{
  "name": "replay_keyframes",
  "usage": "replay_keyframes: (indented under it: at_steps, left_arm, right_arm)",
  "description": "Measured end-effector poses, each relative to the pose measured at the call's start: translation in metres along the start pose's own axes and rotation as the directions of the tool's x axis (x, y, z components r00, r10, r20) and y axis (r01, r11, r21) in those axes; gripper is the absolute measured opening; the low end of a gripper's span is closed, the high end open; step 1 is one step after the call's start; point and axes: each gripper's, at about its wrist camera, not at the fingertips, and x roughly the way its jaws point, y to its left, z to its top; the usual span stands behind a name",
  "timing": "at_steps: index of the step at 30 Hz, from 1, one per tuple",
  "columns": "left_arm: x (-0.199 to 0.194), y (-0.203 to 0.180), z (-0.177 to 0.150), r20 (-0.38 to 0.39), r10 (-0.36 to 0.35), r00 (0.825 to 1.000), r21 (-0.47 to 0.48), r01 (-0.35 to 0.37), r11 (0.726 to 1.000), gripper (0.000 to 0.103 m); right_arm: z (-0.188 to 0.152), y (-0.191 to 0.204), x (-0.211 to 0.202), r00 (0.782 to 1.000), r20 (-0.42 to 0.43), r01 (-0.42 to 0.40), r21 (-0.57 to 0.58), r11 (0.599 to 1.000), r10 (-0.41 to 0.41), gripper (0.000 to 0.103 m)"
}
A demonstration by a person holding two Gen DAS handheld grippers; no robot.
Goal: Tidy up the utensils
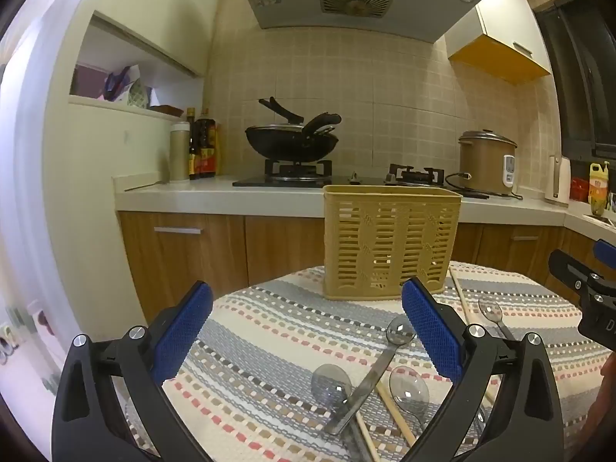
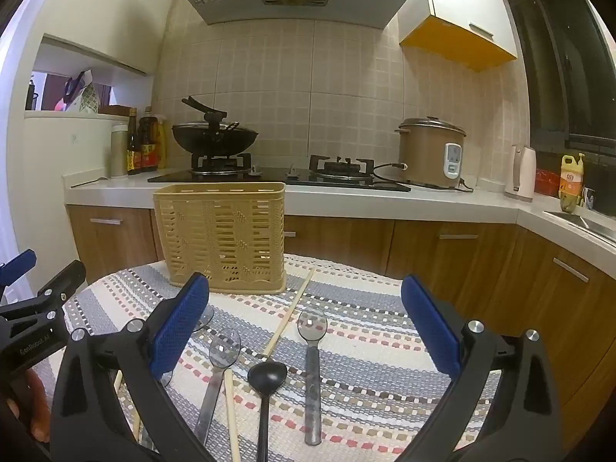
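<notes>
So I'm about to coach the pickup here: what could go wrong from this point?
1. The metal spoons and chopsticks lie crossed, so the open left hand-held gripper might pinch two at once or flick one away.
2. The slotted basket looks light; a bump could tip or slide it.
3. The woven cloth may bunch under sliding fingertips.

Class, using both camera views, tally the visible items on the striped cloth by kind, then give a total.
Metal spoons: 4
Black ladle: 1
Wooden chopsticks: 3
Yellow basket: 1
Total: 9
</notes>
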Motion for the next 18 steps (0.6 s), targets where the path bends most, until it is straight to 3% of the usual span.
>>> replay_keyframes:
  at_steps: [18]
  left_arm:
    - [0.0044,0.0054,-0.0008,-0.02,-0.006,1.0,-0.017,0.006,1.0,0.095]
  right_arm:
    - [-0.003,-0.0043,0.0071,1.0,-0.011,-0.009,0.024,1.0,0.01,0.095]
